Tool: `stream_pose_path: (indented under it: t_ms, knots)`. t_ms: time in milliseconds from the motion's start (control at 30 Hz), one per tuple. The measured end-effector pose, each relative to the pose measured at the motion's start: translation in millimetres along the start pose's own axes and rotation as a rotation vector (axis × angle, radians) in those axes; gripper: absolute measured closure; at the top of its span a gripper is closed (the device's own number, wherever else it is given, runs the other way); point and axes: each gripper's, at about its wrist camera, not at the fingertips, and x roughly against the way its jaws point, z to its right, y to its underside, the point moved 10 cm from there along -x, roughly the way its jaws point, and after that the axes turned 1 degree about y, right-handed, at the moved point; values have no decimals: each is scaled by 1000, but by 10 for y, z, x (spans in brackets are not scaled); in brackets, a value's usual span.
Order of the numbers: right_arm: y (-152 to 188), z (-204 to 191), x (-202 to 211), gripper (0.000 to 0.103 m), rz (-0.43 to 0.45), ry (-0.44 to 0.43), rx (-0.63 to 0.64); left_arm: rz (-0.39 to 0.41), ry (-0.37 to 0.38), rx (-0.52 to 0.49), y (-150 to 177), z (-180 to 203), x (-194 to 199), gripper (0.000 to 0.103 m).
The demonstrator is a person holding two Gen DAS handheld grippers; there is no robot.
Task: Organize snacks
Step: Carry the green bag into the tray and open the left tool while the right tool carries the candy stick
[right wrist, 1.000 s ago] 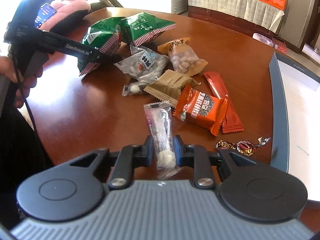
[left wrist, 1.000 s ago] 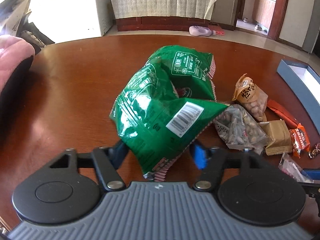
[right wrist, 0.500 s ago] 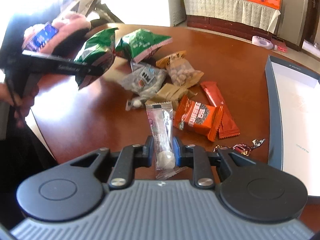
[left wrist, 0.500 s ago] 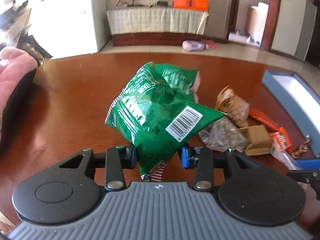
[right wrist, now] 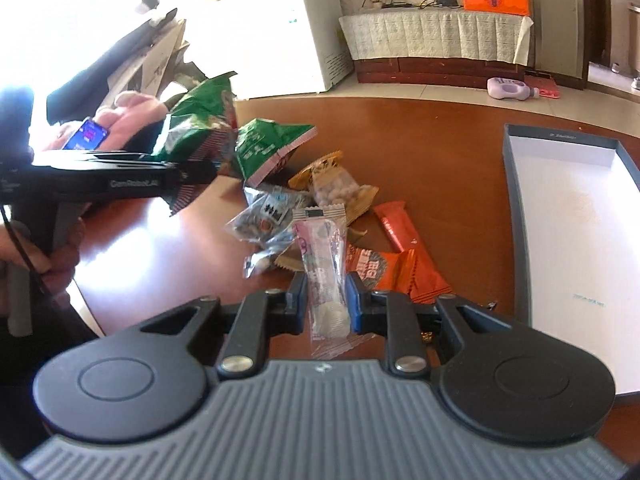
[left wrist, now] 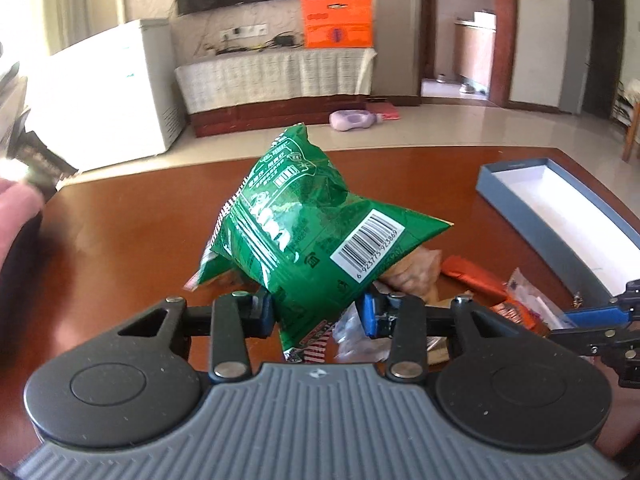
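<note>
My left gripper (left wrist: 318, 314) is shut on a green snack bag (left wrist: 308, 236) with a barcode and holds it lifted above the brown table (left wrist: 140, 220). From the right wrist view the same bag (right wrist: 196, 128) hangs in the left gripper (right wrist: 192, 174) at the left. My right gripper (right wrist: 326, 306) is shut on a clear packet of white candies (right wrist: 324, 256), raised over the snack pile. A second green bag (right wrist: 268, 148) lies on the table.
An open blue box with a white inside (right wrist: 568, 216) (left wrist: 560, 204) lies on the table at the right. Loose snacks lie between: a peanut bag (right wrist: 336, 188), a grey packet (right wrist: 268, 212), an orange pack (right wrist: 376, 268), a red bar (right wrist: 404, 236).
My left gripper closed on the green bag and lifted it off the table. My right gripper raised the clear candy packet above the pile.
</note>
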Motion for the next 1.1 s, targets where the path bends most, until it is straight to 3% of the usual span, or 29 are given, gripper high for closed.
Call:
stream_pose_path:
  t_ms: [200, 367, 867, 1100]
  knots:
    - [-152, 113, 52, 79, 10, 14, 1, -4, 30, 22, -124, 283, -211, 58]
    - [-332, 336, 193, 79, 67, 41, -28, 3, 59, -5, -207, 594, -316, 58]
    - [8, 1280, 623, 79, 87, 171, -193, 6, 252, -126, -389, 1873, -472, 58]
    - [123, 1571, 682, 79, 70, 242, -239, -21, 340, -195, -416, 2750, -763, 58]
